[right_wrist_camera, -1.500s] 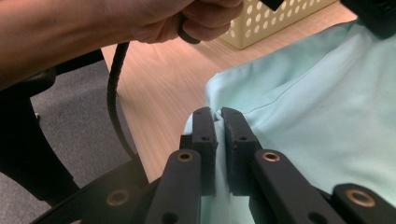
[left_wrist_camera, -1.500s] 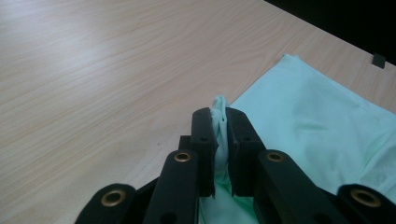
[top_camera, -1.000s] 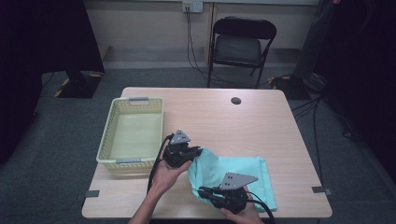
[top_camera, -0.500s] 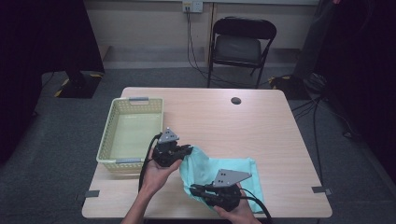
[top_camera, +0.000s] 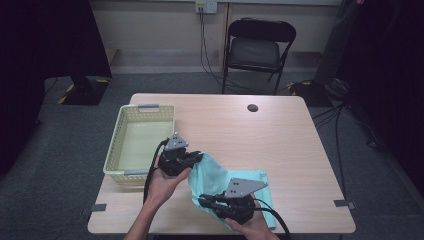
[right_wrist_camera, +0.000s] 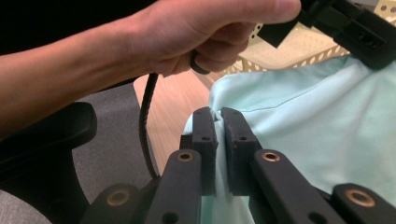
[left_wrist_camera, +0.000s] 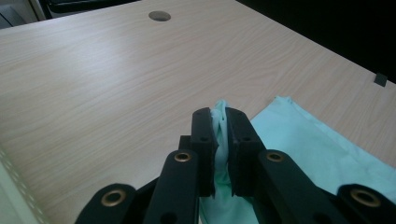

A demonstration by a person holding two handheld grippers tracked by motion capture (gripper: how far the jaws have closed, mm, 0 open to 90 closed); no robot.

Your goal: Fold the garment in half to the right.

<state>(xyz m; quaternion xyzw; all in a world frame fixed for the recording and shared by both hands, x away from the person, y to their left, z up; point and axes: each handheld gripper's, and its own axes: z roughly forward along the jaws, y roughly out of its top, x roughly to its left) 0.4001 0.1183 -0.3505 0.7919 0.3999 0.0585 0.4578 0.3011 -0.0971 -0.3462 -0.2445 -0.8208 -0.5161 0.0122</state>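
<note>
Pinching mint-green cloth point(top_camera: 220, 177), both tools clamped tight on fabric. Left tool point(left_wrist_camera: 219, 133) grips one edge, raised just beside yellow basket point(top_camera: 117, 150); fold visible between pads. Right tool point(right_wrist_camera: 217, 135) grips another edge near front of surface point(top_camera: 280, 135). Cloth stretched between them, lifted at left, rest lying flat on surface at right. Basket on surface's left side.

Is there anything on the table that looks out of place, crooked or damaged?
Nothing looks damaged or spilled. The mint-green cloth is bunched rather than flat, because the left tool and the right tool each pinch an edge of it. The basket stands straight on the table.
</note>
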